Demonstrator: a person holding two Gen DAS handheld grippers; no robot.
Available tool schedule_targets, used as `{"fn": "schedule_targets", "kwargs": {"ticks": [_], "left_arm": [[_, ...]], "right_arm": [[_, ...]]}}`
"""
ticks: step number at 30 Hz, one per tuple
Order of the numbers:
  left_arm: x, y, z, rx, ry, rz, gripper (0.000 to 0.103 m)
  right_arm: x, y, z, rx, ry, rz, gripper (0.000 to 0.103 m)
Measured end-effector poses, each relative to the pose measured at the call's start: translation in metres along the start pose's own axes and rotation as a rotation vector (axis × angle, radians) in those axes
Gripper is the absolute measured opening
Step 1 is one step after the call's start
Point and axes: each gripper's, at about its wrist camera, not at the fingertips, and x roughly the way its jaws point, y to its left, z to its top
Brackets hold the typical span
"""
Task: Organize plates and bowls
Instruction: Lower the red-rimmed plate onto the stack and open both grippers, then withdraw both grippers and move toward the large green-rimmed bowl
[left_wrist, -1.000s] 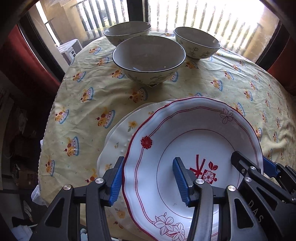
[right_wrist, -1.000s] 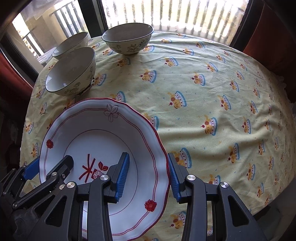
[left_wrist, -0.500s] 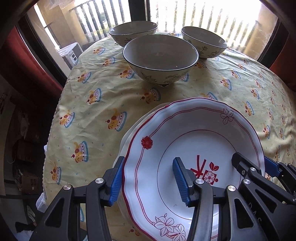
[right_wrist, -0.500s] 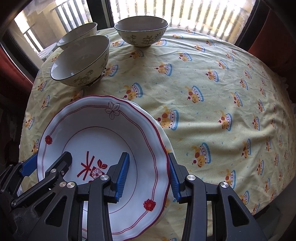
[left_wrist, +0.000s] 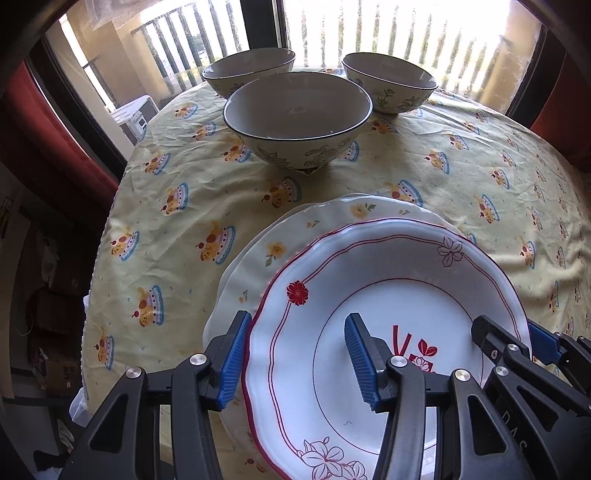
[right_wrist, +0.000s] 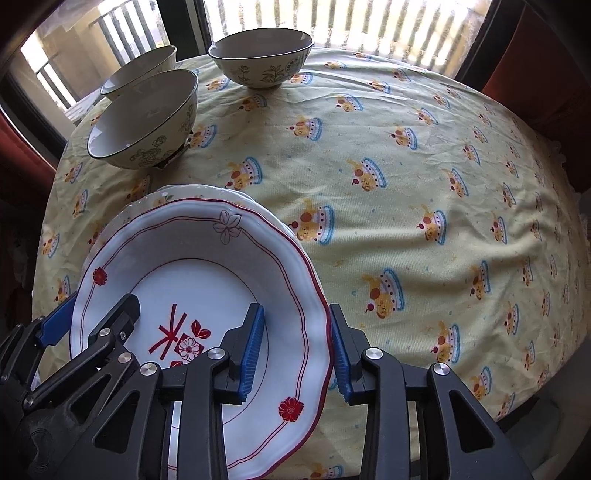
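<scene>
1. Two grippers share one dish. The left gripper (left_wrist: 295, 356) straddles the left rim of the red plate (left_wrist: 388, 295), one blue finger outside the edge and one over the well. The right gripper (right_wrist: 295, 349) does the same on the opposite rim. Both look spread around the rim with a gap showing, so I can't tell whether either truly pinches it.
2. The red plate sits low in both frames, over the yellow plate (left_wrist: 280, 243), whose flowered rim peeks out at upper left. I can't tell whether they touch.
3. Risk, as I judge it: if one side lets go first, the red plate could tip and knock the yellow plate, or land off-centre, since it already sits toward the lower right of it.
4. Another risk: a finger under the rim may get trapped between the plates.
5. Three bowls (left_wrist: 297, 110) stand at the top of the frame, apart from the plates and not stacked.
6. The left view shows the yellow plate's offset clearly; the right view barely shows it, but reveals the open tablecloth (right_wrist: 424, 184) to the right.
</scene>
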Motion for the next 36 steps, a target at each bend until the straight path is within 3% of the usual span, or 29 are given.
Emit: {"fn": "schedule_targets", "kwargs": {"ticks": [11, 14, 16, 19, 29, 36], "left_arm": [[0.001, -0.007, -0.002, 0.046, -0.027, 0.030, 0.055], [0.002, -0.009, -0.004, 0.058, -0.033, 0.041, 0.056], [0.002, -0.009, -0.004, 0.056, -0.037, 0.046, 0.058], [0.003, -0.010, -0.003, 0.065, -0.037, 0.055, 0.061], [0.002, 0.009, 0.002, 0.008, -0.002, 0.006, 0.068], [-0.006, 0.016, 0.003, -0.009, -0.005, -0.032, 0.074]], "right_arm": [[0.002, -0.005, -0.003, 0.024, 0.011, 0.023, 0.037], [-0.007, -0.005, -0.002, 0.013, -0.021, 0.025, 0.036], [-0.007, -0.005, -0.001, -0.010, -0.019, 0.008, 0.030], [-0.004, -0.007, -0.002, -0.012, -0.010, 0.024, 0.029], [-0.004, 0.010, 0.001, -0.045, -0.032, 0.019, 0.027], [-0.003, 0.009, 0.004, -0.022, -0.012, 0.025, 0.032]]}}
